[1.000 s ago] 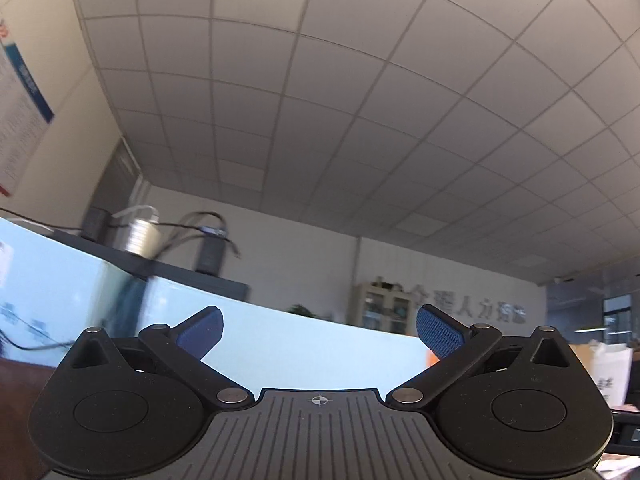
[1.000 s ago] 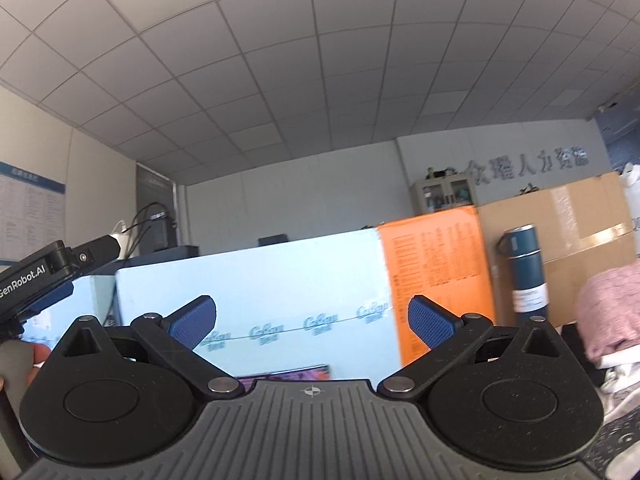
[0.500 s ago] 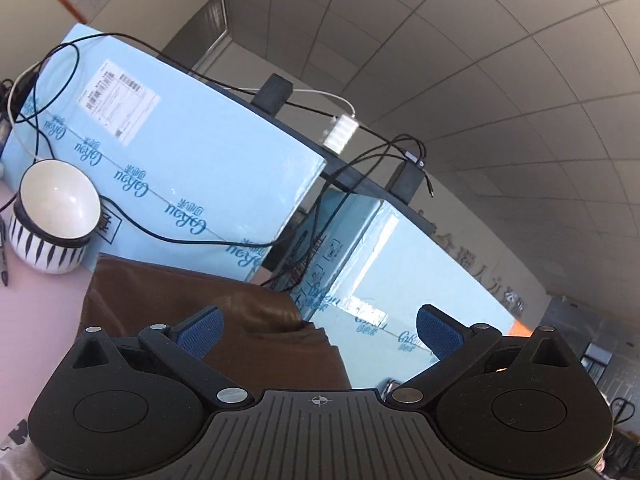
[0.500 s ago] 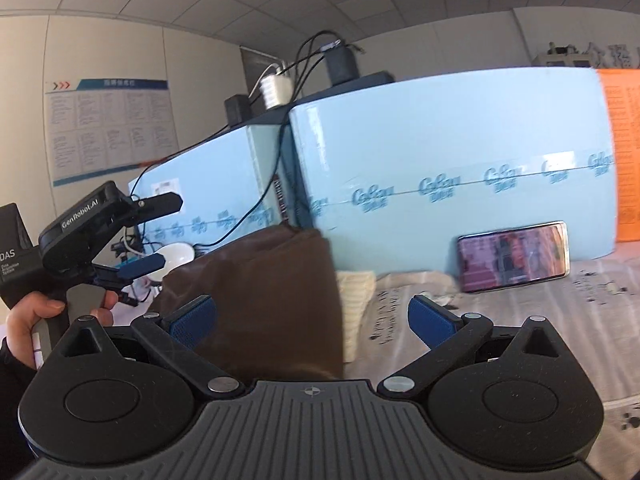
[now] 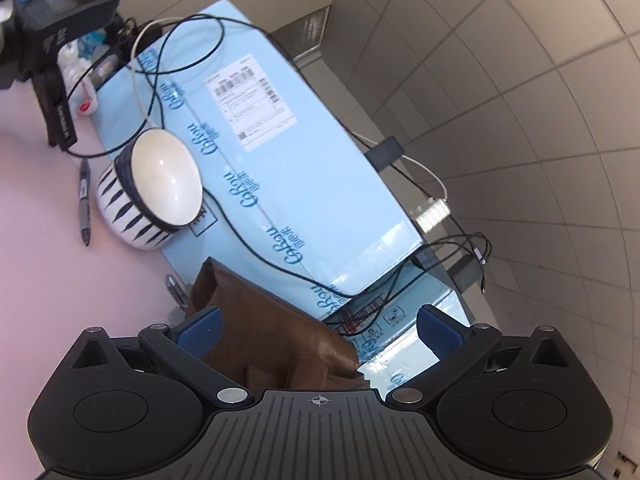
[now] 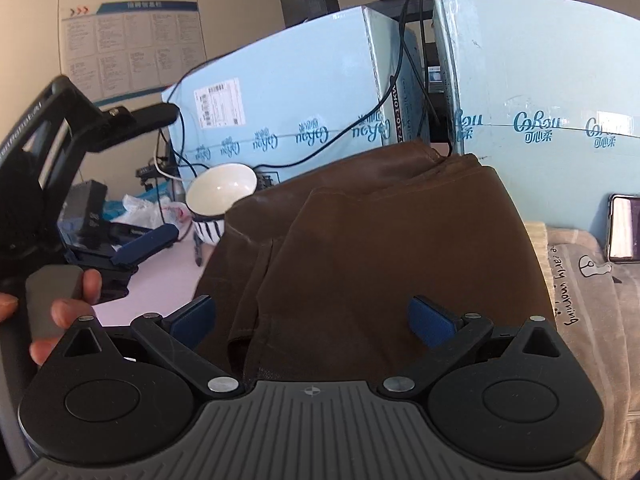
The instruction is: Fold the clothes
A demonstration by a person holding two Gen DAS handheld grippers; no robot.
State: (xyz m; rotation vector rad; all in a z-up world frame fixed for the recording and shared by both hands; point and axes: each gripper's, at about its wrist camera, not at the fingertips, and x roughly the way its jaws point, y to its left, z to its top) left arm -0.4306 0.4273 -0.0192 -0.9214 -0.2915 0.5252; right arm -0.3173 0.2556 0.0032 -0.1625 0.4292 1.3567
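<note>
A brown garment (image 6: 380,240) lies in a heap on the table in front of the blue boxes; it also shows in the left wrist view (image 5: 272,332). My right gripper (image 6: 312,320) is open and empty, just above the garment's near side. My left gripper (image 5: 318,328) is open and empty, tilted, with the garment's edge under its left finger. In the right wrist view the left gripper (image 6: 144,246) shows at the left, held by a hand.
Light blue cardboard boxes (image 5: 280,152) with black cables stand behind the garment. A white striped bowl (image 5: 152,196) and a pen (image 5: 84,204) lie on the pink tabletop (image 5: 48,280). A beige cloth (image 6: 588,300) and a phone (image 6: 624,228) are to the right.
Both grippers have tilted down from the ceiling toward the table. The brown garment and bowl have come close into view. Both stay open.
</note>
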